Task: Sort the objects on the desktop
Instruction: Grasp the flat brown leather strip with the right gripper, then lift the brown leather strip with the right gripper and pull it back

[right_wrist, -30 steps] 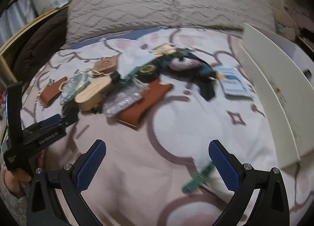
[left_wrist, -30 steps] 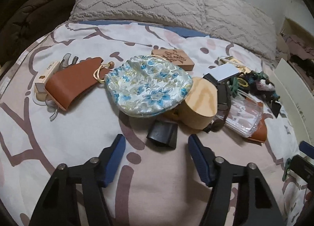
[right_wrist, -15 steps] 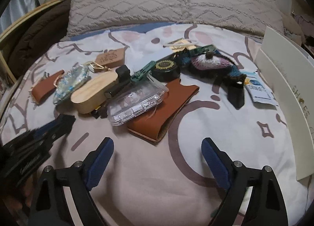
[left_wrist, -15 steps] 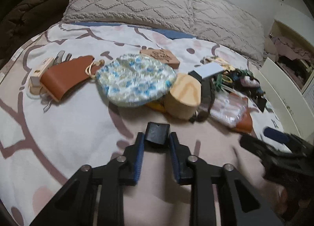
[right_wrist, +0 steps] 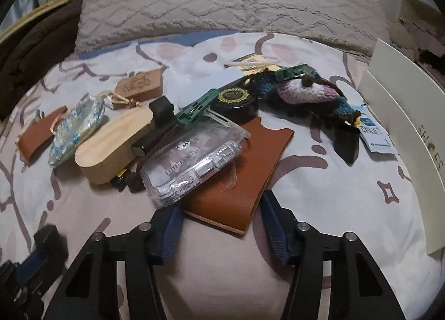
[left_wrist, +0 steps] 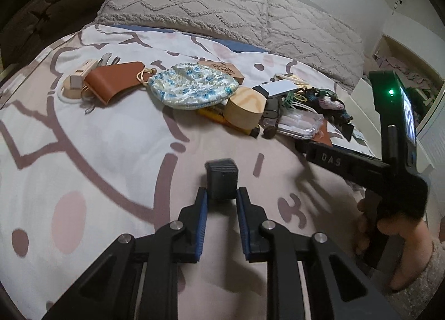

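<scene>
Between the blue pads of the left gripper (left_wrist: 221, 198), whose jaws are closing, a small black box (left_wrist: 221, 179) is pinched. The right gripper (right_wrist: 221, 204) is closing too, its jaws either side of the near end of a brown leather sleeve (right_wrist: 244, 178) under a clear plastic case (right_wrist: 192, 165). All lies on a patterned bedspread (left_wrist: 91, 158), with quilted pillows (right_wrist: 230, 0) behind

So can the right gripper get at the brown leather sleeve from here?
Probably yes. The right gripper already straddles the near corner of the leather sleeve, jaws closing, nothing between. But the clear case lies on the sleeve and may shift when lifted.
</scene>
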Tool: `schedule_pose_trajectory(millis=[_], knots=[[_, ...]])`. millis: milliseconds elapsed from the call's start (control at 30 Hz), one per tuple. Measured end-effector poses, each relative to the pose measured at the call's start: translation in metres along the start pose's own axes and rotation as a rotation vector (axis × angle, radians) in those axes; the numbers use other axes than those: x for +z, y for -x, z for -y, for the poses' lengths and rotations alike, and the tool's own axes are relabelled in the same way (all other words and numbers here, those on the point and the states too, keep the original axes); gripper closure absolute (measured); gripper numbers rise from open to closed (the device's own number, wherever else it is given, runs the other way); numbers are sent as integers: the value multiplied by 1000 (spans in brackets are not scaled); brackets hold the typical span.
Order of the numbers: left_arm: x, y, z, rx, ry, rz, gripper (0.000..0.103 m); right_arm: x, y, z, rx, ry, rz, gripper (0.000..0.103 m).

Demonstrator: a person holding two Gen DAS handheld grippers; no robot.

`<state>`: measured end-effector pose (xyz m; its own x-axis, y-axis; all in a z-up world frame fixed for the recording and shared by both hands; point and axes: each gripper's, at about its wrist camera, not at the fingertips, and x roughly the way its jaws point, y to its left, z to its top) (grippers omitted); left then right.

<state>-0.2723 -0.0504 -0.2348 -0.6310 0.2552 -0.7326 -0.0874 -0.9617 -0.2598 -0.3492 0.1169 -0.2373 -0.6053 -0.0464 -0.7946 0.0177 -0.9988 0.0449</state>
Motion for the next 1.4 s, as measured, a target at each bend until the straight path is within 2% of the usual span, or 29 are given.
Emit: schedule_pose_trajectory(millis=[367, 600, 867, 900, 1033, 1067, 1300, 1367, 1400], knots=[[-19, 16, 10, -11, 17, -11, 82, -31, 42, 27, 117, -87, -17, 52], [-30, 20, 10, 8, 33, -14, 82, -73, 75, 25, 190, -30, -61, 52], [-29, 15, 13, 40, 30, -24, 82, -123, 109, 30, 215, 45, -117, 52], [-28, 14, 13, 42, 30, -26, 80, -128, 112, 31, 215, 52, -121, 52], [-23, 8, 15, 23, 44, -40, 61, -144, 126, 33, 206, 83, -129, 52], [-21, 7, 15, 26, 45, -40, 61, -148, 127, 34, 203, 90, -128, 52], [-16, -2, 15, 37, 60, -49, 61, -165, 139, 41, 197, 91, -124, 52], [-17, -1, 16, 39, 54, -46, 68, -170, 143, 43, 197, 95, -126, 52], [-17, -1, 16, 36, 54, -47, 77, -172, 145, 44, 197, 96, -126, 52]])
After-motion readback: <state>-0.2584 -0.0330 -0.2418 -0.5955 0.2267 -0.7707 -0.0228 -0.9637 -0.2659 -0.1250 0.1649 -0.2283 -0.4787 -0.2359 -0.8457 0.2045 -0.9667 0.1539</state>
